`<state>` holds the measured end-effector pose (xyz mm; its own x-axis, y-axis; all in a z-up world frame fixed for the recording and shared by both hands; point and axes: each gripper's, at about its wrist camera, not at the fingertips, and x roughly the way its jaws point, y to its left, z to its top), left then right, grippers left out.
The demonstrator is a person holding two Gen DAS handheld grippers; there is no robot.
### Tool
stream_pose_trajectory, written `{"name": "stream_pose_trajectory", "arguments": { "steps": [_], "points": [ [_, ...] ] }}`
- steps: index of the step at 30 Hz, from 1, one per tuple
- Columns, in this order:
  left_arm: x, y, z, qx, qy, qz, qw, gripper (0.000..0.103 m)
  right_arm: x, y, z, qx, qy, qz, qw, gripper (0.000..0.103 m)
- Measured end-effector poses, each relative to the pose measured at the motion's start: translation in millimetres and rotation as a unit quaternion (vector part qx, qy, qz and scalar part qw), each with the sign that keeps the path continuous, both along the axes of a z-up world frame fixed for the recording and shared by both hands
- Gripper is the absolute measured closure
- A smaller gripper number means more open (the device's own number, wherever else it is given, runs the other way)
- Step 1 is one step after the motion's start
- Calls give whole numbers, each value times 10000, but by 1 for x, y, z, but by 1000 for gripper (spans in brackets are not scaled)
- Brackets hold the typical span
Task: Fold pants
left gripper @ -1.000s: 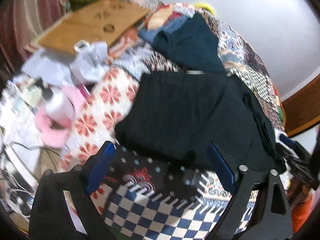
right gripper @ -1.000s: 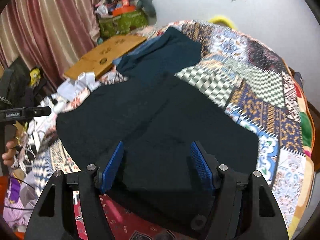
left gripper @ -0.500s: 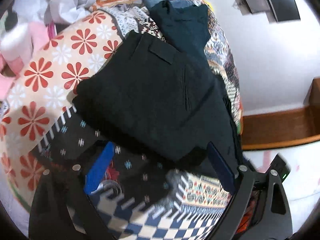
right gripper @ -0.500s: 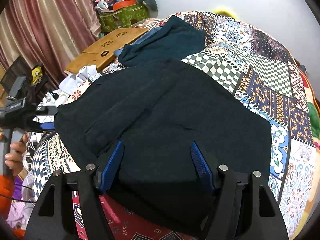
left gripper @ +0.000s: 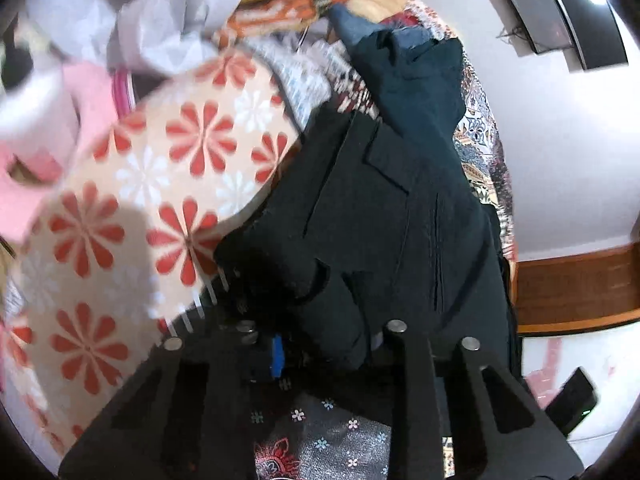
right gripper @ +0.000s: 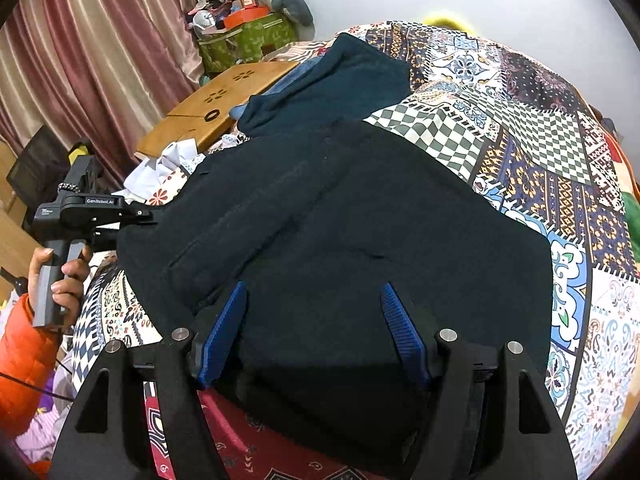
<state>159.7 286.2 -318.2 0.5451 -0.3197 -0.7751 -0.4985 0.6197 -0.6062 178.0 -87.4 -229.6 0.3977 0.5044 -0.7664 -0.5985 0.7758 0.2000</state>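
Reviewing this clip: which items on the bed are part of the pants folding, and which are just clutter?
In use:
black fabric pants
left gripper, clamped on their edge
right gripper, open over them

Lying about:
dark teal garment
wooden lap tray
crumpled white paper

Bright indoor light; left wrist view motion-blurred; fisheye warp, dark vignette at edges

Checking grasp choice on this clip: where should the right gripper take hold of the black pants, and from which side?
Grip the near edge of the black fabric pants from the bed's front. That edge lies free over the patchwork quilt, between the right gripper fingers, which stand open.
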Motion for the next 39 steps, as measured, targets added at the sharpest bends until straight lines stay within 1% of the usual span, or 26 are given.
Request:
{"name": "stream_pose_trajectory", "arguments": {
  "steps": [2, 3, 4, 6, 7, 8, 9, 11, 13, 15, 18, 22, 23, 27, 29, 31, 33, 36, 39],
  "points": [
    [0, -6, 18, 522, -115, -22, 9986, 79, 0, -3, 1, 60, 49, -56, 10000, 36],
    [-1, -10, 33, 870, -214, -45, 9960, 79, 0, -6, 2, 115, 73, -97, 9999, 36],
    [-1, -13, 43, 1100, -294, -59, 9935, 80, 0, -9, 3, 154, 96, -135, 9997, 36],
    [-2, -22, 72, 1696, -491, -86, 9843, 80, 1, -21, 4, 257, 153, -261, 9992, 36],
    [-1, -26, 80, 1879, -550, -96, 9806, 81, 2, -28, 5, 295, 178, -344, 9988, 36],
    [-2, -30, 93, 2150, -638, -120, 9745, 81, 2, -38, 7, 336, 185, -459, 9982, 36],
    [-2, -37, 108, 2465, -761, -148, 9660, 81, 3, -47, 8, 372, 184, -569, 9975, 36],
    [0, -47, 128, 2727, -994, -220, 9567, 81, 5, -69, 11, 439, 195, -826, 9954, 36],
    [1, -56, 144, 2860, -1178, -284, 9505, 81, 5, -93, 12, 477, 174, -1123, 9924, 36],
    [4, -69, 163, 3007, -1411, -360, 9425, 81, 4, -116, 13, 496, 158, -1444, 9882, 36],
    [10, -90, 188, 3119, -1749, -516, 9325, 83, 2, -144, 7, 487, 192, -1832, 9817, 36],
    [21, -128, 215, 3299, -2084, -791, 9173, 83, 0, -159, -11, 259, 342, -1998, 9789, 36],
    [25, -140, 222, 3354, -2182, -902, 9120, 83, 0, -160, -17, 250, 398, -1975, 9792, 36],
    [36, -180, 240, 3498, -2448, -1242, 8957, 84, 1, -160, -34, 289, 591, -1875, 9801, 36],
    [42, -197, 246, 3489, -2534, -1392, 8915, 84, 1, -161, -38, 337, 670, -1836, 9801, 36],
    [51, -217, 252, 3441, -2626, -1583, 8874, 85, 0, -160, -39, 330, 628, -1789, 9813, 36],
    [59, -234, 253, 3353, -2698, -1742, 8857, 85, -4, -158, -39, 257, 554, -1718, 9832, 37],
    [74, -265, 251, 3132, -2784, -2059, 8843, 85, -3, -160, -38, 257, 554, -1665, 9841, 37],
    [85, -297, 242, 2796, -2789, -2387, 8872, 86, -4, -163, -39, 335, 574, -1665, 9838, 36]
  ]
}}
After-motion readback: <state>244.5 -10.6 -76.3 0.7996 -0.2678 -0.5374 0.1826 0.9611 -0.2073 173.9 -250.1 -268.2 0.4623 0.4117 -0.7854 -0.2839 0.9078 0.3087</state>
